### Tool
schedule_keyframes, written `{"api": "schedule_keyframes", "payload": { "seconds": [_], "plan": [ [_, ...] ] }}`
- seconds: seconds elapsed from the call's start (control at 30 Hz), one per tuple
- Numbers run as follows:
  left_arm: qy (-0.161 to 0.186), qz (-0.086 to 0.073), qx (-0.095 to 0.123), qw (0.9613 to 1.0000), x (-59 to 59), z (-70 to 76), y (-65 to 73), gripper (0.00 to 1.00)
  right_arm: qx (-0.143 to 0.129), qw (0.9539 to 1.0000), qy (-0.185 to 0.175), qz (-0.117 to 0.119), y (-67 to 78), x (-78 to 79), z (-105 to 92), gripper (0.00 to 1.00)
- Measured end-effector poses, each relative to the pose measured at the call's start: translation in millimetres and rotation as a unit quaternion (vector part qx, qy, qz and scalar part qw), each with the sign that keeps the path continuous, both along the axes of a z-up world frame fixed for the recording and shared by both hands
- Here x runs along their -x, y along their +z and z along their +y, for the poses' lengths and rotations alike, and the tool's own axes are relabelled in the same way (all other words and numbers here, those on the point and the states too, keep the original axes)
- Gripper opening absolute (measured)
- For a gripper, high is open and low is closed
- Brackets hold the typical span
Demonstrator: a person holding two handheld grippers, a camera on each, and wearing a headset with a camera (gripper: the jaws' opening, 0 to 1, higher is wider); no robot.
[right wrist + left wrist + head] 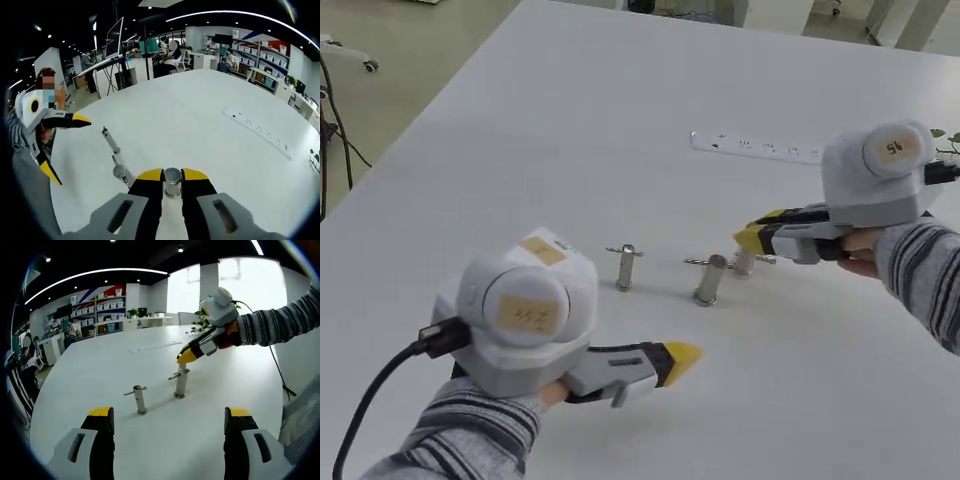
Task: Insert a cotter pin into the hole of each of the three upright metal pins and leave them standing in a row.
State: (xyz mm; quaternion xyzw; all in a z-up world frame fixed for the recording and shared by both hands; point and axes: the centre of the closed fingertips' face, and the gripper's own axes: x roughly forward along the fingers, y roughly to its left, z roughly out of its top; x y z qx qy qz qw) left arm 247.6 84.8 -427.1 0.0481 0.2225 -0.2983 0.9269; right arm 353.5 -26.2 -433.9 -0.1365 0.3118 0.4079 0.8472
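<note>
Right gripper view: the right gripper jaws are closed in on the top of the third pin, yellow tips tight on both sides. Reads as a pinch. The pin is upright on the surface. Can't tell if its cotter is in: the jaws hide the hole here, and the head view only has a small sliver beside the pin, too small to call.

Next out is the middle pin, just beside the held one, then the end pin. Both are standing. Head view is clear on the middle cotter and the end cotter, each crosswise near its pin's top. The three sit roughly in a line.

Left gripper: jaws spread wide, empty, hovering short of the row and touching nothing.

My read: two of three done, third in hand.

For this step:
- Keep the pinch light and straight down. These pins are tall and narrow and will likely tip on any side load, and the middle pin is close.
- If the cotter isn't through, regrip below the hole so the jaws don't cover it, and feed along the hole axis.
- To release, open fully, then lift straight up rather than back across the row.

The power strip is well apart on the far side, no issue.
</note>
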Motion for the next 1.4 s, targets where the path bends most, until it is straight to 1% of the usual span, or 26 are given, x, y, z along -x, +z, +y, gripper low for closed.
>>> {"api": "schedule_keyframes", "payload": {
  "seconds": [0.3, 0.6, 0.7, 0.8, 1.07, 1.13, 1.2, 1.4],
  "plan": [
    [-0.003, -0.002, 0.0, 1.0, 0.8, -1.8, 0.4, 0.9, 0.003, 1.0, -0.007, 0.004, 0.5, 18.8, -21.8, 0.08],
    [-0.006, -0.004, 0.0, 1.0, 1.0, -2.6, 1.6, 0.9, 0.004, 0.9999, 0.001, 0.01, -2.4, 43.9, -28.7, 0.08],
    [-0.006, -0.004, -0.001, 1.0, 0.9, -2.2, 1.5, 0.9, 0.006, 0.9999, 0.009, 0.009, -3.7, 51.5, -27.6, 0.08],
    [-0.005, -0.005, -0.002, 1.0, 0.7, -1.9, 1.7, 0.9, 0.002, 0.9998, 0.015, 0.011, -3.0, 57.7, -24.9, 0.08],
    [-0.004, -0.006, -0.002, 1.0, 0.2, -1.1, 1.8, 0.9, 0.005, 0.9994, 0.034, 0.001, -1.2, 70.6, -12.3, 0.08],
    [-0.004, -0.005, -0.003, 1.0, 0.2, -0.8, 1.2, 0.9, 0.011, 0.9991, 0.041, -0.002, -2.4, 75.2, -6.5, 0.08],
    [-0.004, -0.005, -0.002, 1.0, 0.1, -1.1, 1.6, 0.9, 0.005, 0.9991, 0.042, 0.002, -3.8, 78.1, -1.5, 0.08],
    [-0.001, -0.007, -0.001, 1.0, -0.3, 0.1, 2.3, 0.9, 0.002, 0.9984, 0.056, -0.001, -5.6, 85.6, 12.7, 0.08]
  ]
}}
